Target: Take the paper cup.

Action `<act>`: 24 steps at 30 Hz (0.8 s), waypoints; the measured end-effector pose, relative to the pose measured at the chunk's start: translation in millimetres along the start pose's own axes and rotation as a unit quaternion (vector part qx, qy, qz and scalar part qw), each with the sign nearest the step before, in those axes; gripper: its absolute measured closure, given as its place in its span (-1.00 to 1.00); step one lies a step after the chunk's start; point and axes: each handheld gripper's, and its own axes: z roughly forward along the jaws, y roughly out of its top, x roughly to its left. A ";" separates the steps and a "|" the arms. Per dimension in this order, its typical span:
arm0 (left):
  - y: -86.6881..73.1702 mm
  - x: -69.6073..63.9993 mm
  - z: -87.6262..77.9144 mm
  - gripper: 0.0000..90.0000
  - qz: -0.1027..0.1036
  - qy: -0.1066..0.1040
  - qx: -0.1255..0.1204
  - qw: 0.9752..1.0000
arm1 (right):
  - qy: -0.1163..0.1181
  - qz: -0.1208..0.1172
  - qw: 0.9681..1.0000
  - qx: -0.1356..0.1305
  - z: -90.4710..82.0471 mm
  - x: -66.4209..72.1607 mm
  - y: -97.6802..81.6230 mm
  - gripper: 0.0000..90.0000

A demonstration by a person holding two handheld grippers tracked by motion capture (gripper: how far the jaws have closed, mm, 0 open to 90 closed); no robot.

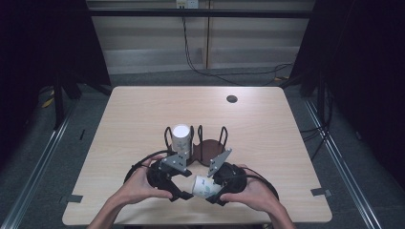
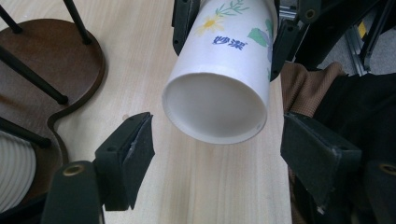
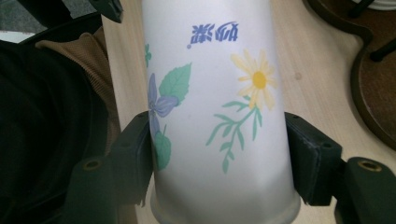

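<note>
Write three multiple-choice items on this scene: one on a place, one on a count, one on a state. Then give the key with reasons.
1. Where does the ribbed white cup stand?
A. In the wire cup holder
B. On the floor
C. On the table's far edge

2. How many cups are on view?
A. One
B. Two
C. Four

3. How is the flowered paper cup held?
A. Lying free on the table
B. Clamped in the right gripper
C. Clamped in the left gripper

Key: A, it sits between the holder's wires; B, one ribbed, one flowered; B, right pads press its sides, left jaws stand clear.

cup [image 2: 224, 56]: blue Chinese print "妙潔" on its side, upside down in the right gripper view.
</note>
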 end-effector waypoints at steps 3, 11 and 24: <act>0.6 0.2 2.7 -0.42 -0.003 -0.009 0.008 1.000 | 0.001 -0.004 1.000 0.003 1.6 1.1 1.0 -0.27; 0.3 1.9 8.2 -0.46 -0.009 -0.014 0.024 1.000 | 0.003 -0.014 1.000 0.005 4.7 5.4 4.8 -0.27; 4.8 -0.3 8.1 -0.29 0.004 -0.031 0.021 0.999 | 0.006 -0.026 1.000 0.001 7.6 10.4 9.8 -0.28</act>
